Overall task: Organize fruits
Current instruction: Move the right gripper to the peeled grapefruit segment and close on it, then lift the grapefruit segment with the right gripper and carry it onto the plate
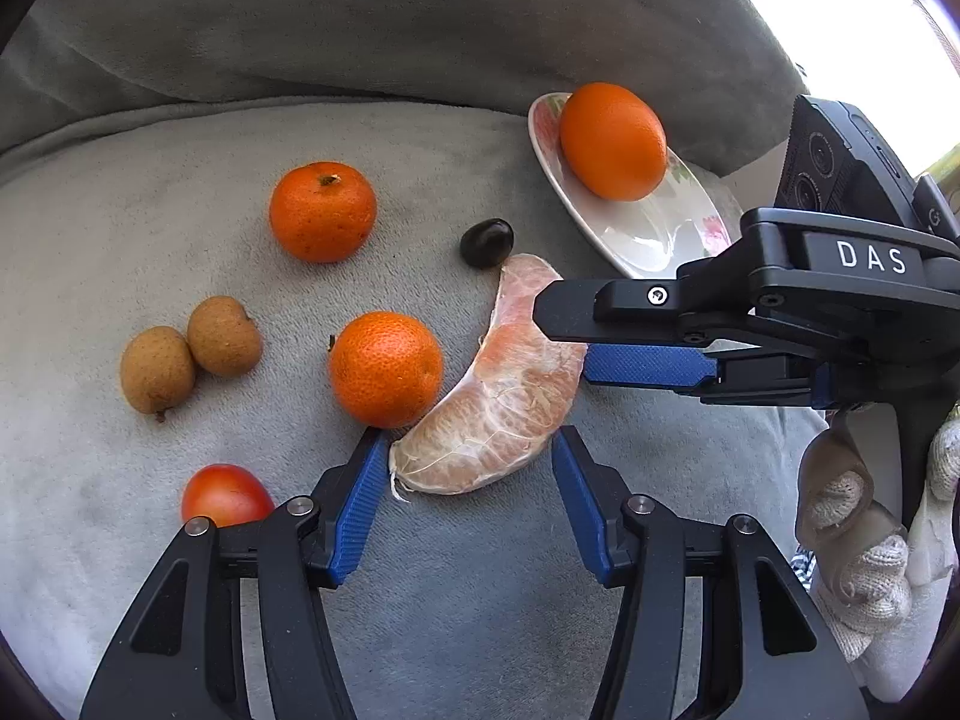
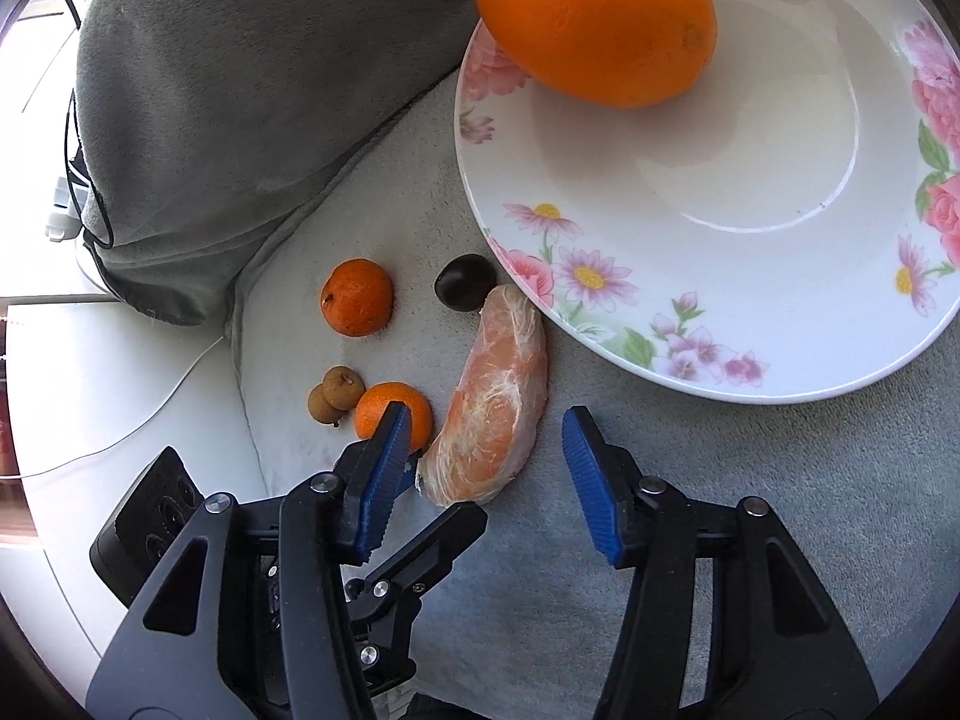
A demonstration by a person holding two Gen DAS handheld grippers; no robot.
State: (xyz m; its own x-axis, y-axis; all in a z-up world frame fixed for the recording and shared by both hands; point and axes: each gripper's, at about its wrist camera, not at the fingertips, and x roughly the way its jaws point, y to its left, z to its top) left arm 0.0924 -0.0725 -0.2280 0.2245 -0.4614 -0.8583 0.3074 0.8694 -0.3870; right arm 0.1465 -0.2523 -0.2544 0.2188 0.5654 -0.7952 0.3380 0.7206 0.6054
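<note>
Both grippers, left (image 1: 468,450) and right (image 2: 486,438), straddling 1 peeled citrus wedge (image 1: 498,390) on the grey cushion (image 1: 150,228), jaws spread, not pinching, ready for lifting toward the plate (image 2: 780,312) holding 1 orange (image 2: 594,18).

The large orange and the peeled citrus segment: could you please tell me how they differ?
The large orange is whole, with smooth peel; the peeled citrus segment is a pale crescent covered in white pith. The large orange sits on the floral plate; the segment lies on the grey cushion beside the plate. Both grippers flank the segment, none the orange. Both are citrus.
</note>
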